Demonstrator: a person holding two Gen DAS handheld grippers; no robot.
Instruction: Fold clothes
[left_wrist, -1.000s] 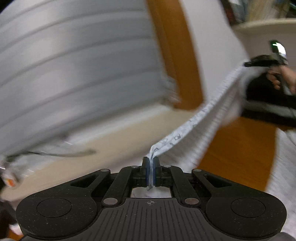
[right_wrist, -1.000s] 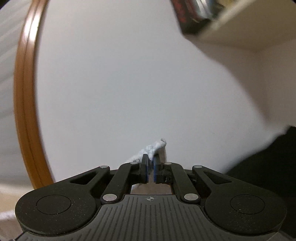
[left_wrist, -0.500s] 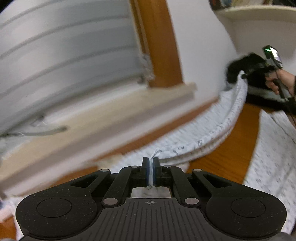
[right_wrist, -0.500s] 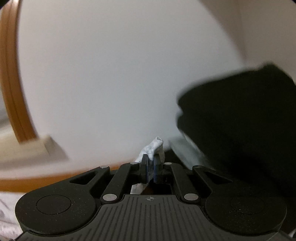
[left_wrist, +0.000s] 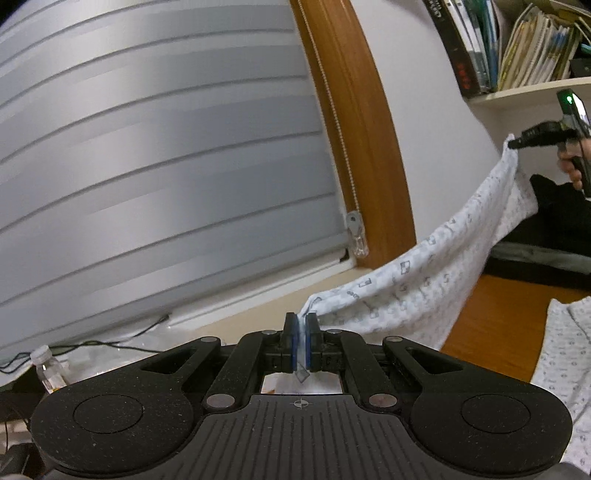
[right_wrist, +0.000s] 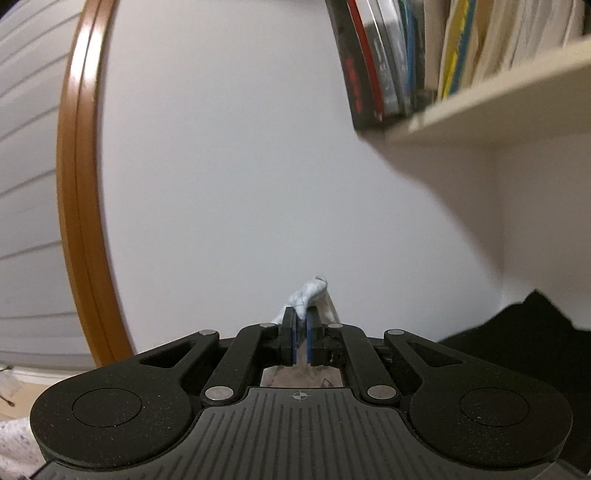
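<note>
Now the cloth (left_wrist: 436, 280), white with a small grey print, hangs in the air as a band stretched between the two grippers, above the wooden floor (left_wrist: 491, 325) and in front of the window frame (left_wrist: 369, 147). The left gripper (left_wrist: 302, 341) is pinched narrow on one corner, fabric showing between its blue pads; the right gripper (right_wrist: 302, 341) is clamped the same way on the other corner, a tuft poking up past its tips. From the left gripper the cloth's long axis runs up and to the right, away from the window frame, ending at the right gripper; each hand owns its own end, neither nearer the middle. Any fold, I judge, turns on bringing these two ends together or laying the band down flat. Compared with half a second ago, both ends sit higher: the band then sagged low and curved near the floor, and is now lifted and drawn straighter, with the shelf (left_wrist: 517, 92) of books in view.
</note>
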